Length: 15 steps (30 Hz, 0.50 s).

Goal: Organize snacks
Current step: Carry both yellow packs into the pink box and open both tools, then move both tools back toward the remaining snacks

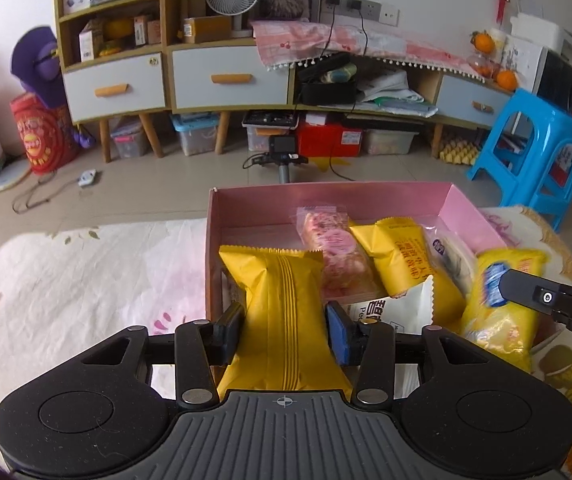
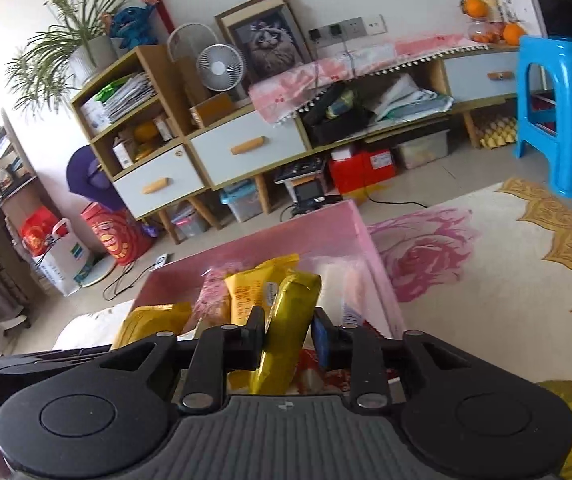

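Observation:
A pink cardboard box (image 1: 326, 200) sits on the cloth-covered table and holds several snack packets: a pink one (image 1: 334, 248), a yellow one with red print (image 1: 402, 256), a white one (image 1: 398, 308). My left gripper (image 1: 286, 330) is shut on a plain yellow snack packet (image 1: 281, 308) over the box's near left corner. My right gripper (image 2: 288, 336) is shut on a gold-yellow snack packet (image 2: 286, 332) above the pink box (image 2: 350, 220). The right gripper also shows in the left wrist view (image 1: 542, 296), with its packet (image 1: 502, 304) at the box's right side.
A floral tablecloth (image 1: 65, 288) covers the table around the box. Beyond the table are a tripod camera (image 1: 281, 156), a blue plastic stool (image 1: 534, 148) and a low cabinet with drawers (image 1: 229, 76).

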### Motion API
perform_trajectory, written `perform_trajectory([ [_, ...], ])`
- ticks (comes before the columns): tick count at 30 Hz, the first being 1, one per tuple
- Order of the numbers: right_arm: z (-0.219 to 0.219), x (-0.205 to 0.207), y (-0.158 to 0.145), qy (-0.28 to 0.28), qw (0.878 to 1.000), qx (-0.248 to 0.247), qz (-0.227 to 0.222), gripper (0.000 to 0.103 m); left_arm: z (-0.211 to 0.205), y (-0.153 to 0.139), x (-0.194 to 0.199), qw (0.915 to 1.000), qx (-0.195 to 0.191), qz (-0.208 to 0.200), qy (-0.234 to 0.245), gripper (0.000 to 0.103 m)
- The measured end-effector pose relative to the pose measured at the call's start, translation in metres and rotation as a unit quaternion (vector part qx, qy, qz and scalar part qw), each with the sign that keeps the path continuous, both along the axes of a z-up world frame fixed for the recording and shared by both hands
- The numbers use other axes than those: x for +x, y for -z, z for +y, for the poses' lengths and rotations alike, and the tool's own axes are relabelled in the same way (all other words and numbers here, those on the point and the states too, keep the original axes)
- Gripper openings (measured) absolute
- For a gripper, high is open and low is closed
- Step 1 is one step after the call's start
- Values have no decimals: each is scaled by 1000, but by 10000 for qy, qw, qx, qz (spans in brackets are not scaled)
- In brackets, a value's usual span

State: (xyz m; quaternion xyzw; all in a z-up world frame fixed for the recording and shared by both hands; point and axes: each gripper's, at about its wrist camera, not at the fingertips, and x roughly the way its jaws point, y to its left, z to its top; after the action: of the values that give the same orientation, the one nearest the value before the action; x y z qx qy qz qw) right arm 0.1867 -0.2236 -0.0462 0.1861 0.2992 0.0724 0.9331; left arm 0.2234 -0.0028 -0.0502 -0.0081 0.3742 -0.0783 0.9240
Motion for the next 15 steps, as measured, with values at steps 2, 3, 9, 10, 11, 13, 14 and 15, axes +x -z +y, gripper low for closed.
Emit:
perform_trajectory([
  [2, 0, -1, -3, 20, 9999, -85, -65, 28, 5, -2, -1, 9999, -150, 16, -42, 57],
  [3, -1, -2, -5, 29, 9999, -110, -97, 36, 8, -3, -2, 9998, -192, 11, -55, 60],
  [9, -8, -6, -18, 150, 9994, -51, -320, 60, 12, -12, -11, 9997, -204, -142, 18, 75],
  [10, -10, -6, -20, 161, 9993, -42, -323, 62, 11, -13, -13, 9997, -203, -153, 45, 75],
  [11, -11, -7, -20, 165, 9994, -35, -317, 65, 10, -14, -15, 9996, -213, -148, 70, 75],
  [13, -11, -9, -23, 125, 9994, -54, -310, 68, 11, -16, -20, 9996, -217, -150, 108, 78],
  [14, -10, -9, -24, 88, 9994, -92, -315, 70, 10, -17, -23, 9996, -204, -155, 129, 79],
  [15, -10, -10, -26, 60, 9994, -146, -323, 71, 11, -17, -27, 9996, -188, -161, 155, 81],
])
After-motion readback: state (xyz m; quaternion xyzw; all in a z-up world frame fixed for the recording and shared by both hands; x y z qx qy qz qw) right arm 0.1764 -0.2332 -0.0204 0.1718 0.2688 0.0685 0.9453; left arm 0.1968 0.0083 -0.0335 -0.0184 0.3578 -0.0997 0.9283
